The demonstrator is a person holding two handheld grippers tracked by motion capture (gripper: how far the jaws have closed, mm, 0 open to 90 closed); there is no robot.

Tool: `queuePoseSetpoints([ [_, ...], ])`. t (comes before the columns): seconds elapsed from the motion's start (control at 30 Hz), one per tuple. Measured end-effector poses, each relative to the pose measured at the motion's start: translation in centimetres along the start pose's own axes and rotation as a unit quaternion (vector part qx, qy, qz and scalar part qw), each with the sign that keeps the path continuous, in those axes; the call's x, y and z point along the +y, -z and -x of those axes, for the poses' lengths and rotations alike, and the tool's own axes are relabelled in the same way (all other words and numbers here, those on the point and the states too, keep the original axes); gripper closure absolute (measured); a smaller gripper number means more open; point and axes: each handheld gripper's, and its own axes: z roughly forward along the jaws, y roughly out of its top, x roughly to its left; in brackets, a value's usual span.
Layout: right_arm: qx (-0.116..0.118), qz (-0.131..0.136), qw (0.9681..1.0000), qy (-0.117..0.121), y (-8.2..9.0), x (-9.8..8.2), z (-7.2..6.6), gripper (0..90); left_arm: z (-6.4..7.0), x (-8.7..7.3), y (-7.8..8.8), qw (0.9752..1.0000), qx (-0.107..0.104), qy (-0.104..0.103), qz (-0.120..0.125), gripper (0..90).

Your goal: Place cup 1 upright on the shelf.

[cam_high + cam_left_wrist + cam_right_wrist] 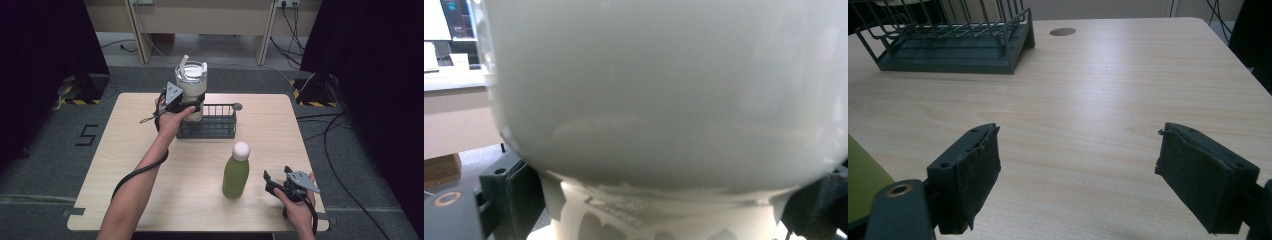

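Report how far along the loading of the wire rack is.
Done: nothing sits settled in the dark wire rack. In hand: the left gripper grips the cream tumbler at the rack's left end, apparently lifted. Left: the green bottle stands on the table, beside the open right gripper.

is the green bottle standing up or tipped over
Standing upright. In the high view the green bottle stands on its base on the table, white cap on top, apart from the open right tongs.

Lab: black curtains, hazard-taped stands
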Motion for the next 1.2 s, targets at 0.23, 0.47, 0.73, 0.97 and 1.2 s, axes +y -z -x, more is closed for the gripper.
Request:
queuePoseSetpoints([
  [0.23,-0.001,0.0,1.0,0.002,0.0,0.0,0.0,17.1,0.1,-0.5,-0.1,1.0,0.0,-0.001,-0.006,8.6],
  [0.47,0.001,-0.001,1.0,0.0,0.0,0.0,0.0,17.1,0.3,-1.1,-0.3,0.9999,0.001,0.002,-0.011,8.6],
  [0.73,0.002,-0.003,1.0,0.0,0.0,0.0,0.0,17.1,0.2,-1.5,-0.2,0.9999,0.004,0.004,-0.013,8.6],
  [0.97,0.002,-0.003,1.0,0.0,0.0,0.0,0.0,17.1,0.3,-1.8,-0.3,0.9999,0.004,0.004,-0.013,8.6],
  [1.2,0.003,-0.004,1.0,-0.001,0.0,0.0,0.0,17.1,0.3,-2.1,-0.3,0.9999,0.006,0.005,-0.015,8.6],
])
